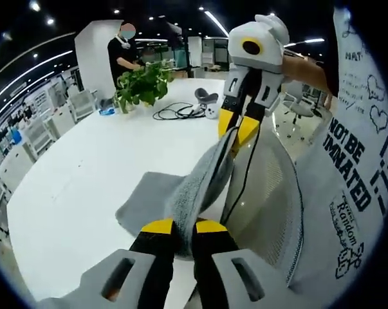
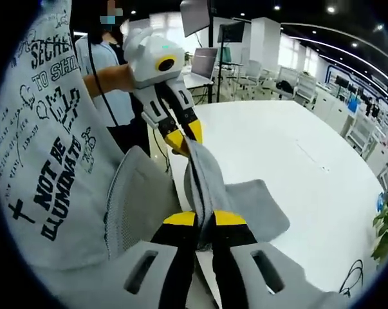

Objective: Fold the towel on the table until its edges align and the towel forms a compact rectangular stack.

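2 tools, left tool (image 1: pixel 184 226) and right tool (image 2: pixel 204 219), pinch towel (image 1: pixel 200 187) above white table (image 1: pixel 84 174), office.

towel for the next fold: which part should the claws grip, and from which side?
Probably where it is held now: the raised edge of the towel, one claw at each end. The left claw and right claw are each shut on that edge, facing each other along it, so it hangs taut between them. The rest lies flat on the table, offering little to pinch.

towel (image 1: pixel 203 187): grey terry cloth, matt | table (image 1: pixel 84 180): smooth white
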### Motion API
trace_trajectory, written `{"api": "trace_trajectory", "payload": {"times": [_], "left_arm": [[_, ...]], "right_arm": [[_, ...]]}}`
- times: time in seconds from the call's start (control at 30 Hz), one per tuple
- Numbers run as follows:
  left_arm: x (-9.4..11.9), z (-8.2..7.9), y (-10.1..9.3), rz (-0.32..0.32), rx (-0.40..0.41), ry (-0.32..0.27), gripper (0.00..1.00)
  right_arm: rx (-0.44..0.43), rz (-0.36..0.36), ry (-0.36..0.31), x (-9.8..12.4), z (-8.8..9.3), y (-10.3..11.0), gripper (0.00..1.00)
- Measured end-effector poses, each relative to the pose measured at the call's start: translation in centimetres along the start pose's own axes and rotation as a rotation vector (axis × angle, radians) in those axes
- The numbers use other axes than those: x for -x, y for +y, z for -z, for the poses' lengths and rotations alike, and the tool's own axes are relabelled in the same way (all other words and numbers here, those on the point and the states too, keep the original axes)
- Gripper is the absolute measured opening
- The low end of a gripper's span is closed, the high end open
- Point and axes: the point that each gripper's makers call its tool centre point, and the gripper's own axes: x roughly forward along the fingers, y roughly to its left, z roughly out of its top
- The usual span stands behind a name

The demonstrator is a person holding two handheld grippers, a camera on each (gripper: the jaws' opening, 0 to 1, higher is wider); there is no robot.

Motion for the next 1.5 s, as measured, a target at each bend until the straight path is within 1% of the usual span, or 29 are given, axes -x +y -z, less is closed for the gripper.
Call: {"api": "trace_trajectory", "payload": {"times": [0.07, 0.23, 0.43, 0.6, 0.8, 0.83, 0.9, 0.97, 1.0, 1.07, 1.13, 1.2, 1.3, 1.43, 1.5], "left_arm": [[-0.3, -0.1, 0.4, 0.005, 0.02, -0.007, 0.09], [-1.0, -0.2, 0.9, 0.02, 0.01, 0.003, 0.1], [-2.3, -0.1, 2.2, 0.086, -0.005, 0.033, 0.1], [-3.8, 0.3, 3.5, 0.158, 0.009, 0.065, 0.1], [-5.4, 0.9, 4.9, 0.221, 0.028, 0.097, 0.1], [-5.6, 1.0, 5.0, 0.236, 0.033, 0.104, 0.1], [-6.3, 1.4, 5.4, 0.261, 0.051, 0.119, 0.1], [-6.9, 1.9, 5.6, 0.29, 0.071, 0.133, 0.1], [-7.4, 2.3, 6.0, 0.289, 0.09, 0.147, 0.11], [-8.5, 2.9, 6.7, 0.276, 0.09, 0.159, 0.11], [-9.1, 3.2, 7.0, 0.278, 0.103, 0.166, 0.11], [-9.8, 3.7, 7.3, 0.289, 0.14, 0.177, 0.11], [-10.7, 4.4, 7.7, 0.295, 0.156, 0.195, 0.11], [-12.1, 5.2, 8.7, 0.284, 0.183, 0.225, 0.11], [-12.8, 5.6, 9.1, 0.282, 0.202, 0.233, 0.12]], "right_arm": [[-0.003, 0.011, -0.001, -0.2, 0.1, -0.7, 0.05], [-0.008, 0.018, 0.002, -0.4, 0.2, -2.0, 0.05], [-0.025, -0.001, 0.013, -0.9, 0.6, -3.7, 0.05], [-0.06, -0.049, 0.039, -1.8, 1.1, -5.4, 0.05], [-0.123, -0.111, 0.065, -2.8, 1.8, -7.3, 0.05], [-0.144, -0.132, 0.076, -3.0, 2.0, -7.5, 0.05], [-0.152, -0.144, 0.084, -3.6, 2.3, -8.2, 0.05], [-0.165, -0.167, 0.106, -4.0, 2.8, -8.3, 0.05], [-0.168, -0.171, 0.112, -4.4, 3.0, -8.7, 0.05], [-0.176, -0.182, 0.126, -5.1, 3.5, -9.1, 0.05], [-0.18, -0.184, 0.141, -5.5, 3.9, -9.6, 0.05], [-0.199, -0.195, 0.165, -6.1, 4.6, -10.3, 0.05], [-0.209, -0.206, 0.178, -6.8, 5.1, -10.9, 0.06], [-0.263, -0.212, 0.199, -7.9, 6.1, -12.2, 0.06], [-0.271, -0.219, 0.208, -8.4, 6.5, -12.8, 0.06]]}}
